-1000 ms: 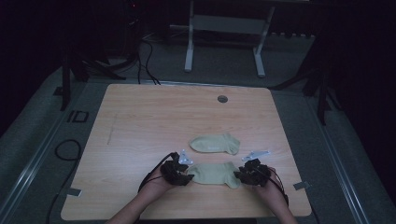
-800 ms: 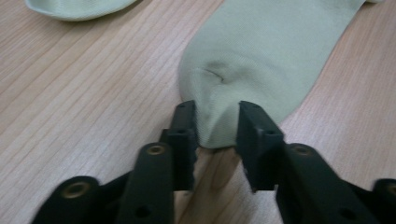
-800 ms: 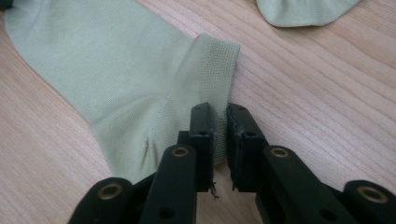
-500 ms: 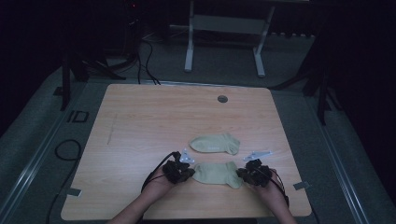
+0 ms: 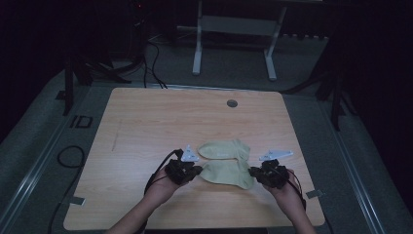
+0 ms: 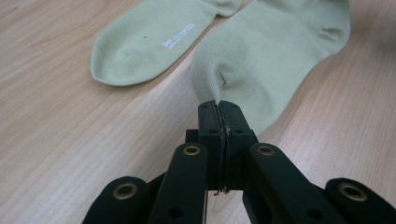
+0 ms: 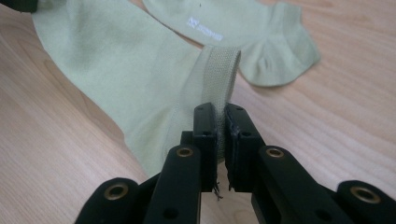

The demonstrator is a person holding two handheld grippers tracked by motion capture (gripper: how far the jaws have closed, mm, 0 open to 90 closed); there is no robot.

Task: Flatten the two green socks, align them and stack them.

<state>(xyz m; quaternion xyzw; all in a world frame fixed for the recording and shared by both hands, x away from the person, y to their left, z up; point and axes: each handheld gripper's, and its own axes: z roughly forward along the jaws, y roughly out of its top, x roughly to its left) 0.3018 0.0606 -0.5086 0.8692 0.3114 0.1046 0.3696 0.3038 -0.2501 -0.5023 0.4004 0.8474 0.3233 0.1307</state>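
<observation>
Both hand-held grippers, left point(image 6: 219, 105) & right point(image 7: 220, 109), are pinching opposite ends of the near sock point(image 5: 226, 173), prob. to carry it flat onto the far sock point(image 5: 224, 148) on the worktop point(image 5: 146, 126).

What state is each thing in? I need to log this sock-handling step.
Near sock: pinched at both ends, partly lifted.
Far sock: flat on the table, untouched.
Left gripper: shut on the near sock's toe.
Right gripper: shut on the near sock's cuff.

Tool point(image 7: 222, 116) pinching sock cuff point(image 7: 212, 74).
</observation>
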